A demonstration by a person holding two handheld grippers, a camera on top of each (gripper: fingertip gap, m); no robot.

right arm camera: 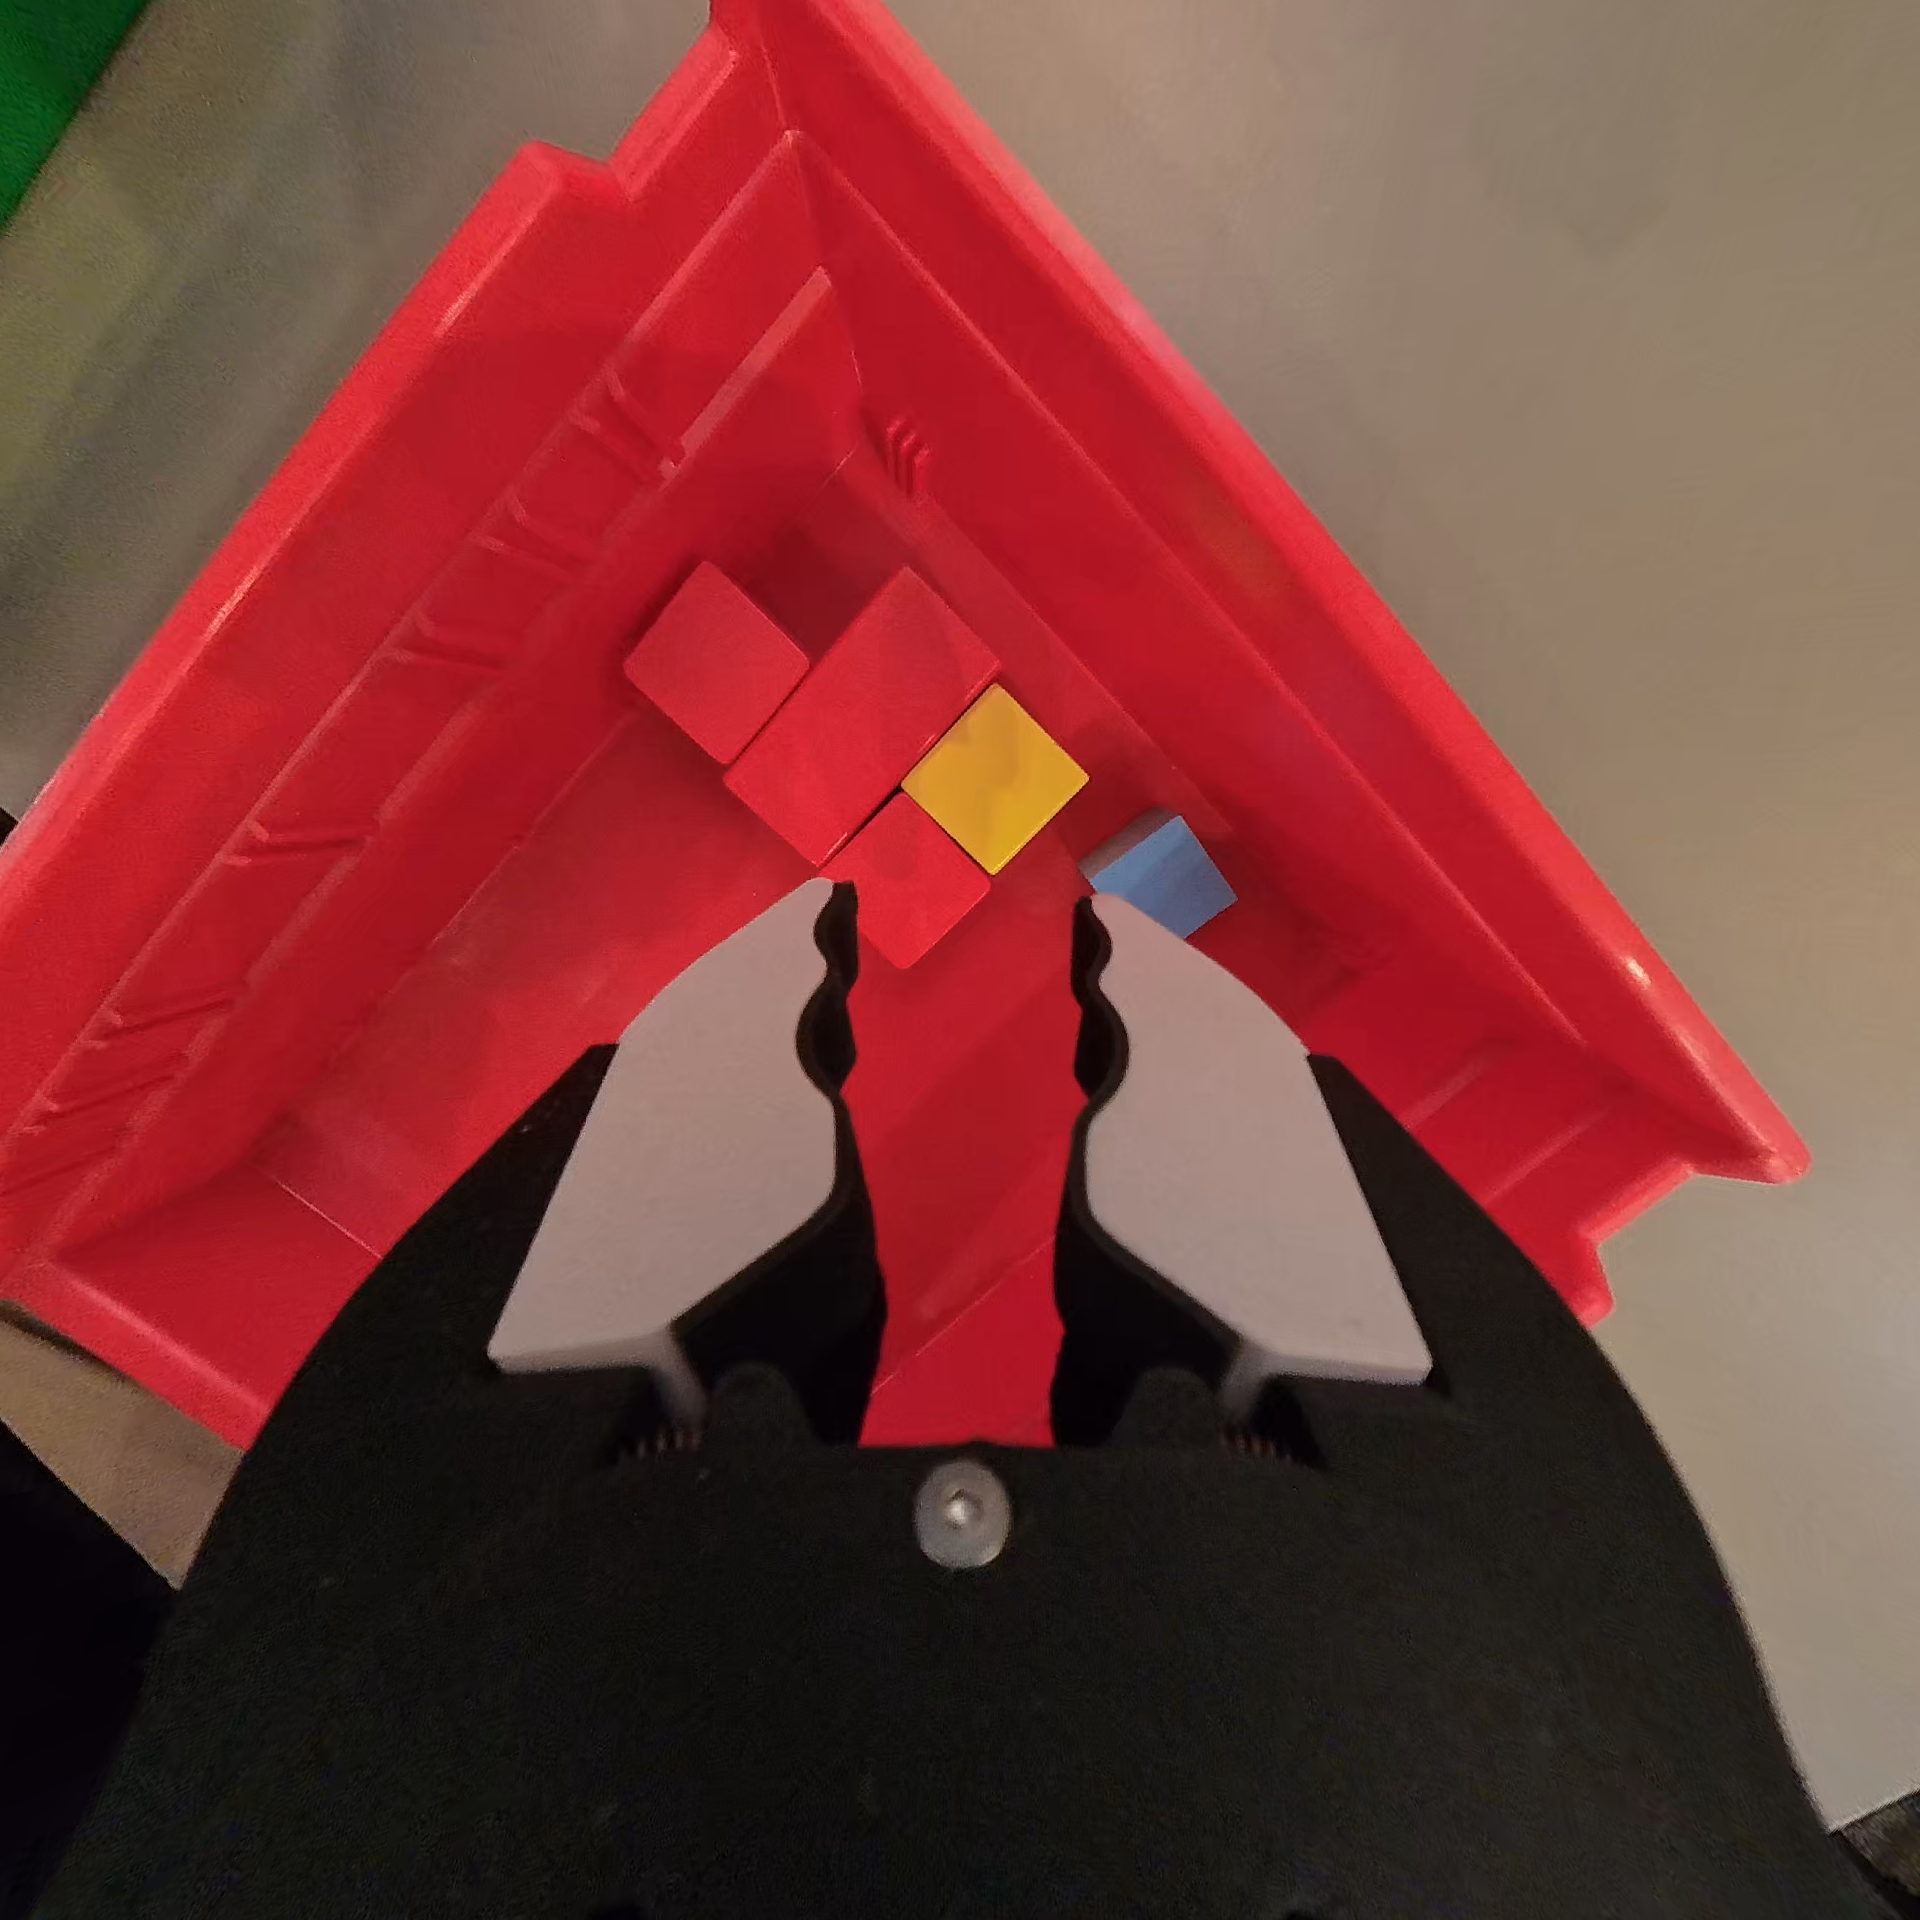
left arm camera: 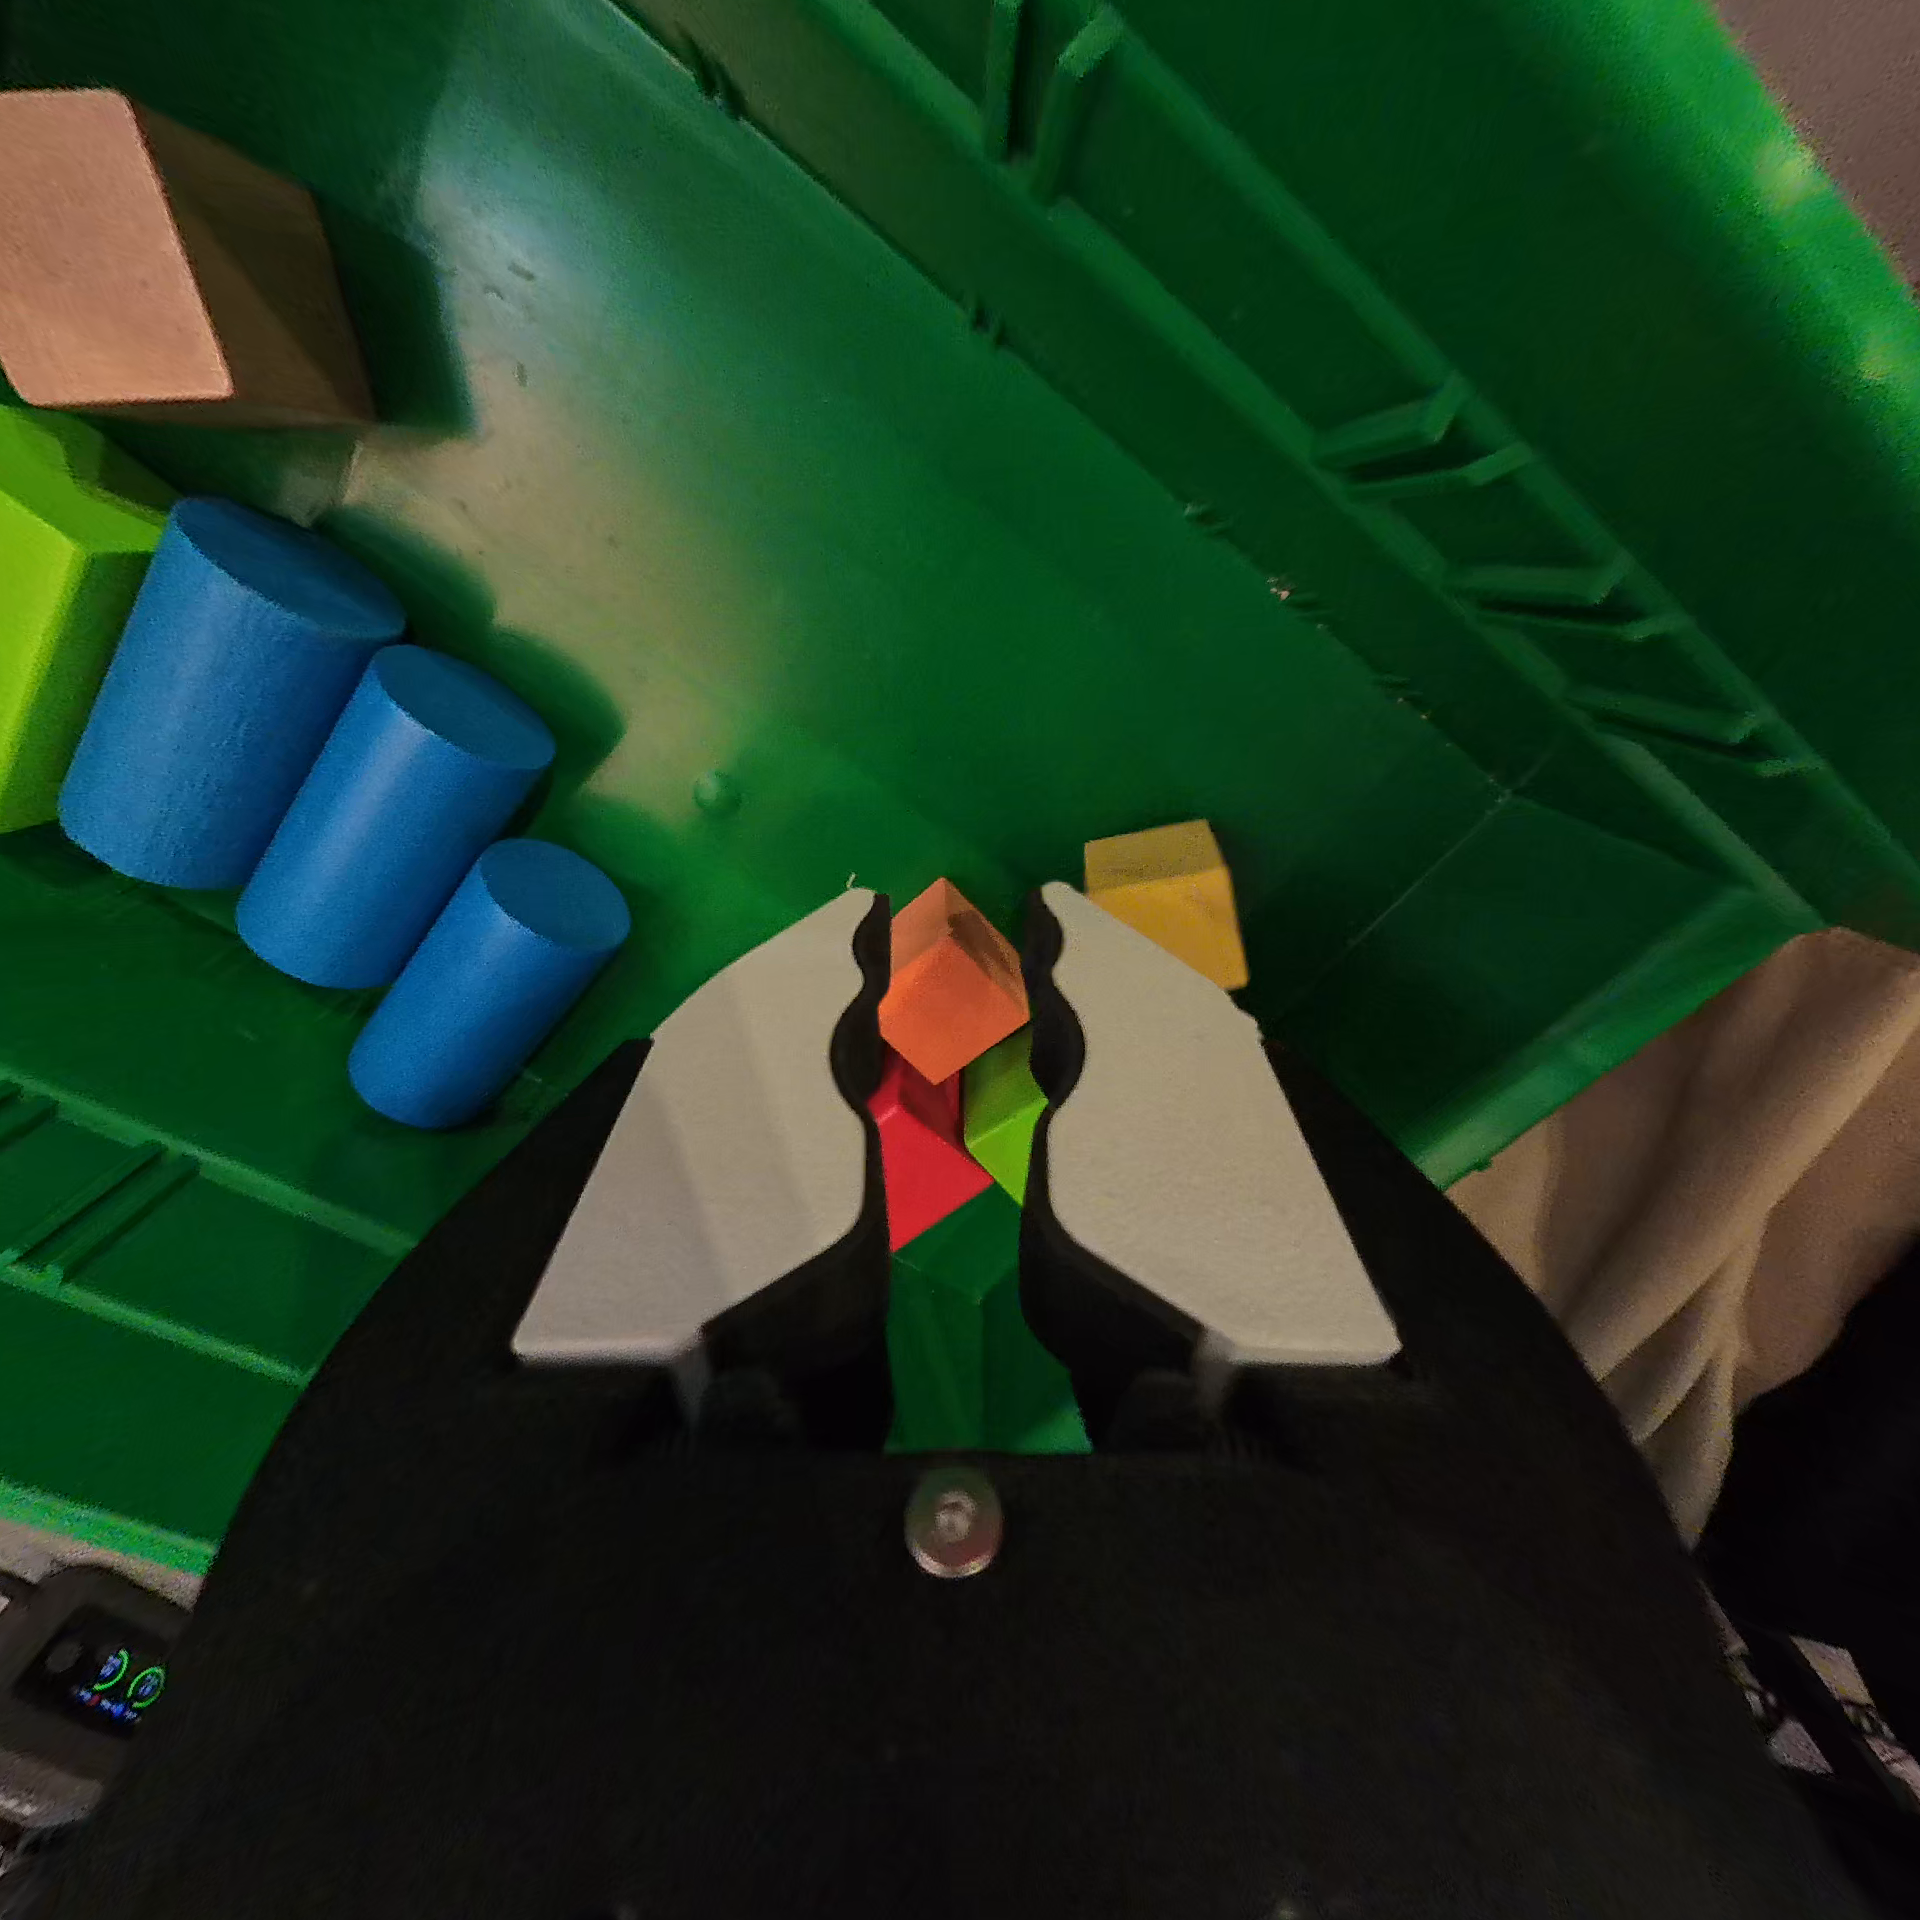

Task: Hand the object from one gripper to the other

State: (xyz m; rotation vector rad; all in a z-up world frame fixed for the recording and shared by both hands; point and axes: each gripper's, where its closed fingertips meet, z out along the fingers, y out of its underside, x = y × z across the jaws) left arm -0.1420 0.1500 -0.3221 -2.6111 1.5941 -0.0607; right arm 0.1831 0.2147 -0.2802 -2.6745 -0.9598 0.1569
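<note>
In the left wrist view my left gripper (left arm camera: pixel 956 899) is down inside a green bin (left arm camera: pixel 831 520). Its jaws are closed on the two sides of a small orange cube (left arm camera: pixel 951 987). The cube is above a red block (left arm camera: pixel 920 1164) and a light green block (left arm camera: pixel 1003 1117). In the right wrist view my right gripper (right arm camera: pixel 958 896) is open and empty over a red bin (right arm camera: pixel 1247 644). Its fingertips are just short of a small red cube (right arm camera: pixel 914 883). Neither gripper shows in the other's view.
The green bin also holds three blue cylinders (left arm camera: pixel 395 821), a tan wooden block (left arm camera: pixel 135 260), a lime block (left arm camera: pixel 52 613) and a yellow cube (left arm camera: pixel 1169 894). The red bin holds two more red blocks (right arm camera: pixel 862 717), a yellow cube (right arm camera: pixel 995 779) and a light blue cube (right arm camera: pixel 1164 873). A beige surface (right arm camera: pixel 1558 416) lies around the bins.
</note>
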